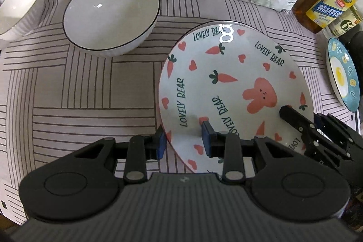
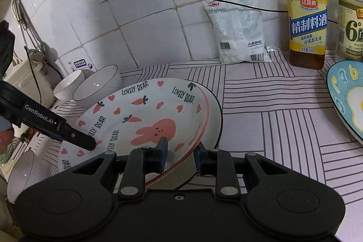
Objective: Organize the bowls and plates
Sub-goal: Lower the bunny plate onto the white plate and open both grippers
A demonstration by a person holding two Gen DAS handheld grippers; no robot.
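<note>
While both grippers pinch the same dish, the left gripper (image 1: pixel 185 140) points steeply down, its blue-padded fingers (image 1: pixel 207 140) straddling the near-left rim of the bunny plate (image 1: pixel 231 83): one pad sits under and outside the rim, the other lies on the glazed face. The right gripper (image 2: pixel 180 152) comes in at a shallower slant and clamps the opposite edge the same way, one pad on the printed face and the other behind the rim. Both tools are matte black plastic with round pivot housings and ribbed bodies.

Held by the two grips, the bunny plate is round, glossy and white, with a thin red rim line, coral carrots, hearts, a rabbit and "LOVELY BEAR" lettering. It tilts, its far edge raised, above a second plate (image 2: pixel 215 115) of plain white glaze with a dark rim; whether the two touch is unclear.

Beyond it on the striped tablecloth (image 1: pixel 79 87) stand a large bowl (image 1: pixel 111 15), white with ribbed sides and a dark rim, and a smaller ribbed bowl (image 1: pixel 20 10) to its left. A blue plate (image 1: pixel 342 74) with a fried-egg print lies at the right edge. Against the white tiled wall (image 2: pixel 158 15) lean a crinkled salt bag (image 2: pixel 238 24) and a cooking-wine bottle (image 2: pixel 306 10) with a yellow label.
</note>
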